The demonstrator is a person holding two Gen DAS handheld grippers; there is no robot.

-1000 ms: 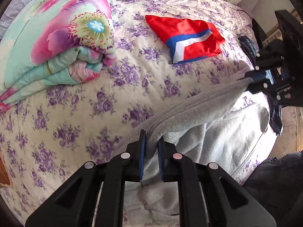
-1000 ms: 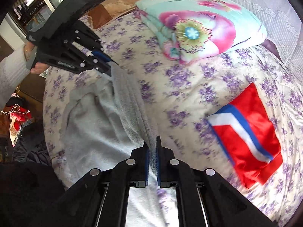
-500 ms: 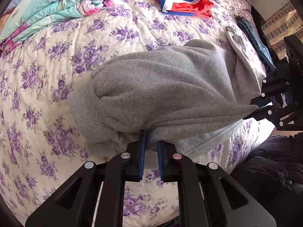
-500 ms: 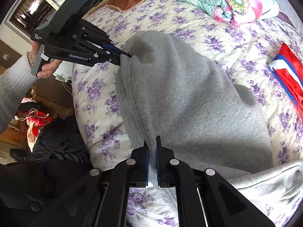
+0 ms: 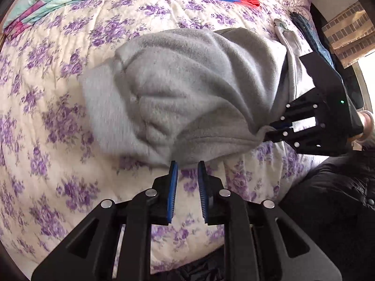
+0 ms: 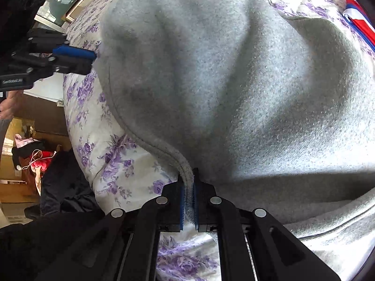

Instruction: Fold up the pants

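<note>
The grey pants [image 5: 187, 93] lie folded over on the flowered bedspread [image 5: 58, 121]. My right gripper [image 6: 188, 182] is clamped on their seamed edge. My left gripper [image 5: 186, 167] is opening; its pads stand clear of the cloth, nothing between them.

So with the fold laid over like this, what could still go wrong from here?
1. The left gripper is opening with the grey pants edge just beyond its pads, while the right gripper grips a hem. One-sided tension may skew the fold.
2. The folded layer is puffed and creased, not flat; once released it may slump unevenly.
3. The fold sits near the edge of the floral bedspread, so pulling it nearer could slide cloth off.
</note>
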